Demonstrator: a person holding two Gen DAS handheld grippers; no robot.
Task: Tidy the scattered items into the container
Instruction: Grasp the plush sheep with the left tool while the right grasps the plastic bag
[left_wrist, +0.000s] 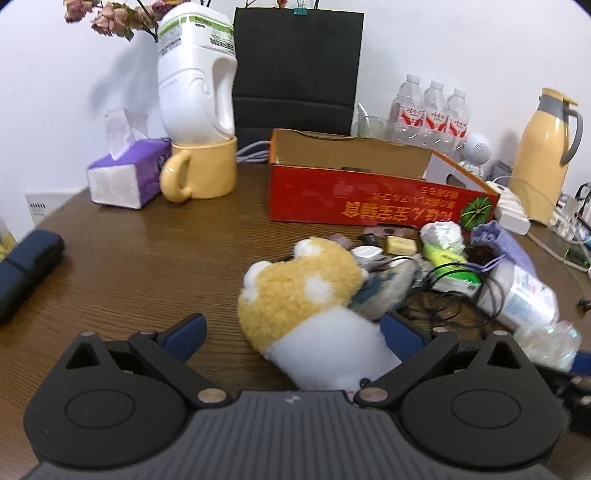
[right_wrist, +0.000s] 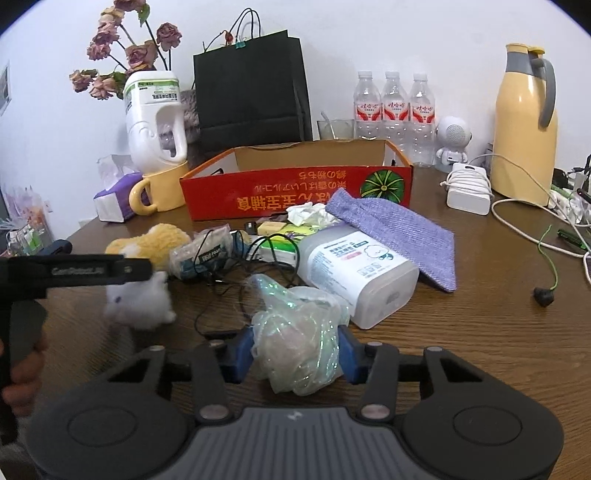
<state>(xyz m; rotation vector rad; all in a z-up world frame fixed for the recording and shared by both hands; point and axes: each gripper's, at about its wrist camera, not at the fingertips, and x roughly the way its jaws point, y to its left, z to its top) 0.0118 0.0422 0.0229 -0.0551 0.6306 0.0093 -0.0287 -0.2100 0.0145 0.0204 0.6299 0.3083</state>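
Note:
A yellow and white plush toy (left_wrist: 306, 295) lies on the brown table between the wide-open blue-padded jaws of my left gripper (left_wrist: 291, 332); only the right pad is next to its white end. The toy also shows in the right wrist view (right_wrist: 147, 258). My right gripper (right_wrist: 295, 350) is shut on a crumpled clear plastic bag (right_wrist: 299, 332). The open red cardboard box (right_wrist: 295, 192) stands behind the pile, also in the left wrist view (left_wrist: 369, 195). The pile holds a white wipes pack (right_wrist: 354, 269), a purple cloth (right_wrist: 399, 232), black cables (right_wrist: 236, 280) and small packets.
A yellow mug (left_wrist: 207, 170) with a white jug, a tissue pack (left_wrist: 122, 177) and a black bag (left_wrist: 295, 70) stand behind the box. Water bottles (right_wrist: 395, 110), a yellow thermos (right_wrist: 524, 125) and a white charger (right_wrist: 469, 188) are at the right. A dark case (left_wrist: 26, 269) lies left.

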